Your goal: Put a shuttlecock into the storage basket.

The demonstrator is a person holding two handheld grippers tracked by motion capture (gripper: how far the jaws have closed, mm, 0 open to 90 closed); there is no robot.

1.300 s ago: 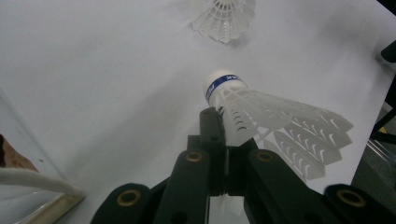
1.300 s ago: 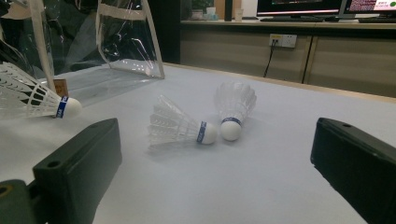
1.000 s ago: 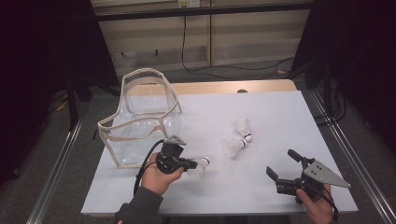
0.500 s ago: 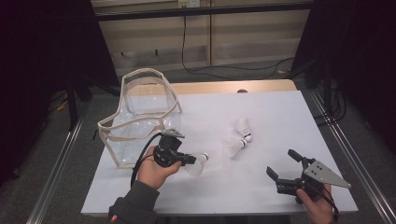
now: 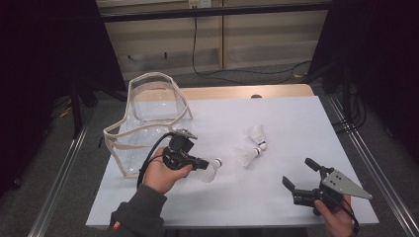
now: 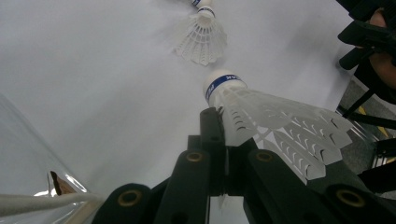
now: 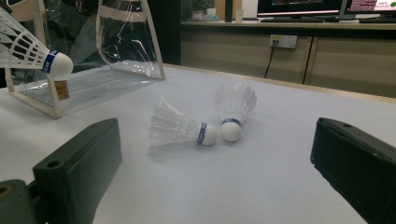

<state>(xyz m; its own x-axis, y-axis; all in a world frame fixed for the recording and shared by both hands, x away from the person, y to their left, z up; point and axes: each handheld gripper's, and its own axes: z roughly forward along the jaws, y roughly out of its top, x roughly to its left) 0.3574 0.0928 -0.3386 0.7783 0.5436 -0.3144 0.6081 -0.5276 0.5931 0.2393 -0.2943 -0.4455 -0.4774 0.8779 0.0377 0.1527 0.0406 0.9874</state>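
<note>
left gripper (image 5: 203, 163) jaws pinching a shuttlecock (image 6: 275, 123) by its skirt, cork past the tips, clear bag (image 5: 148, 123) behind it, right gripper (image 5: 301, 174) jaws spread, two shuttlecocks (image 7: 184, 128) lying ahead between them

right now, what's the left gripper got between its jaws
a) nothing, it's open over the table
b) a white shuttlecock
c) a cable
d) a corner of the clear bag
b: the left gripper is shut on the feathered skirt of a white shuttlecock, its blue-banded cork tip pointing away from the jaws, while the clear bag stands apart beside it and two more shuttlecocks lie on the table.
</note>
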